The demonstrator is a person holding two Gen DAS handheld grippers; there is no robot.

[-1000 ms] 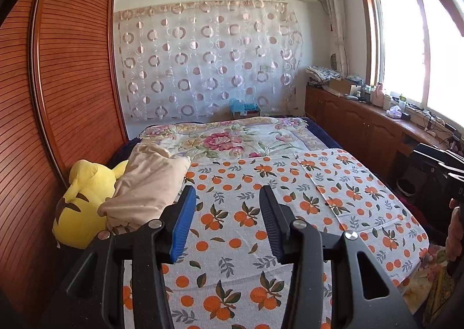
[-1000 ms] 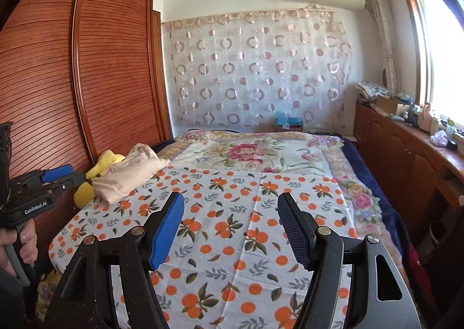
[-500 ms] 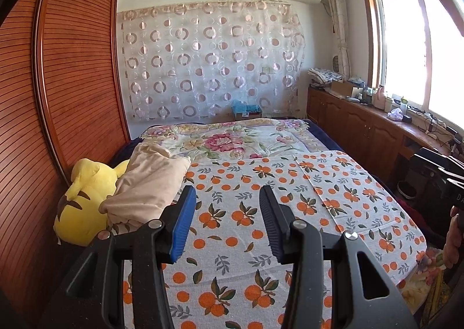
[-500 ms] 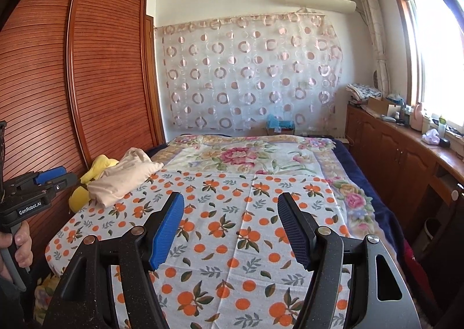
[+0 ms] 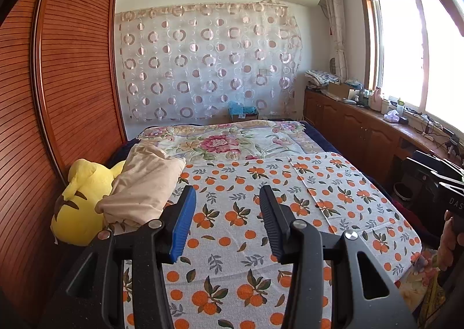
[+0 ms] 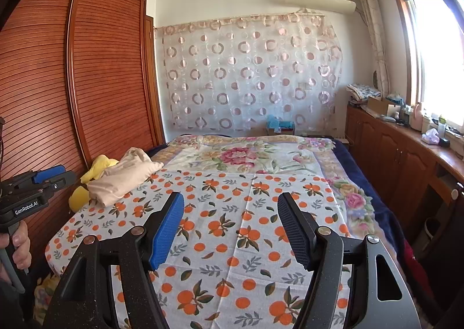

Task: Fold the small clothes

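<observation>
Both grippers hover empty above the orange-print sheet (image 5: 232, 213).
Left gripper (image 5: 227, 198) and right gripper (image 6: 230, 205) jaws stand apart; beige garment (image 5: 145, 184) lies at the sheet's left edge.

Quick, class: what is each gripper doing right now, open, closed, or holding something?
Left gripper: jaws open, nothing between them, above the orange-print sheet.
Right gripper: jaws open wider, also holding nothing.
</observation>
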